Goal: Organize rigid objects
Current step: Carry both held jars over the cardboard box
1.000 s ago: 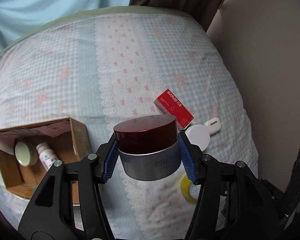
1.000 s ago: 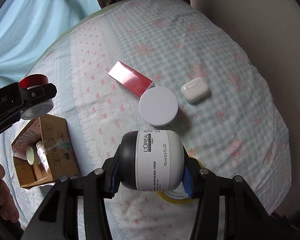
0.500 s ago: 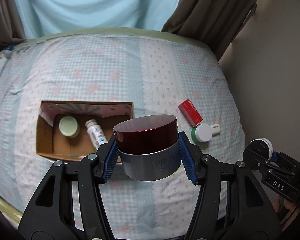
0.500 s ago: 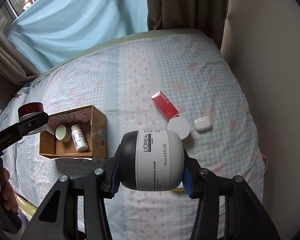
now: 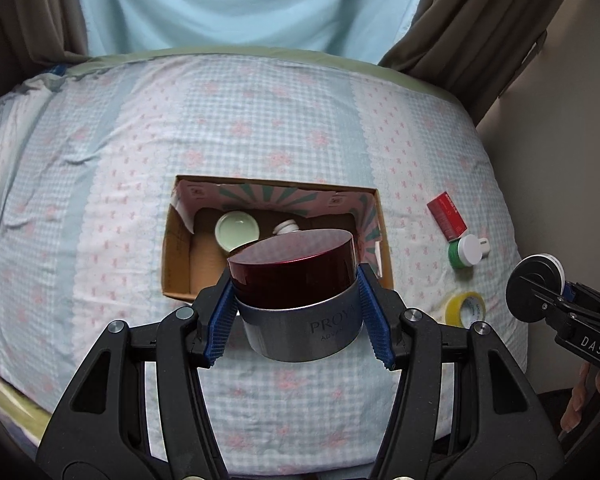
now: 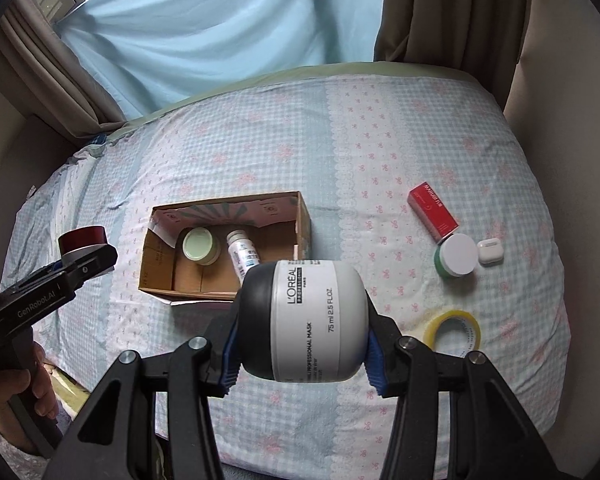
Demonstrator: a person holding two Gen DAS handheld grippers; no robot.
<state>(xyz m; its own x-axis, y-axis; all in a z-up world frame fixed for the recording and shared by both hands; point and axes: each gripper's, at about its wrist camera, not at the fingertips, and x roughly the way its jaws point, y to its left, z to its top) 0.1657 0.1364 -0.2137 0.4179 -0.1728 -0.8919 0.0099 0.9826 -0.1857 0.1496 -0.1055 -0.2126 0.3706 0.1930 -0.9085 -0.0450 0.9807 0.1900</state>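
High above the bed (image 6: 380, 128), I hold a jar in each tool: my left gripper (image 5: 296, 316) is clamped on the red-lidded cream jar (image 5: 296, 292) at its silver waist, my right gripper (image 6: 302, 336) on the white L'Oréal mask tub (image 6: 312, 320) lying sideways between the blue pads. Both look rigid, glossy and probably slippery, the cream jar likely the heavier; I judge the straight flanks below the lid to be the safest hold. Below, near the middle of the soft gingham quilt, the open cardboard box (image 6: 304, 216) contains a pale green jar (image 6: 198, 246) and a small white bottle (image 6: 242, 254). Toward the bed's right edge lie a red carton (image 6: 432, 210), a green tub with a white lid (image 6: 458, 260), an earbud case (image 6: 490, 252) and a yellow tape roll (image 6: 454, 330).
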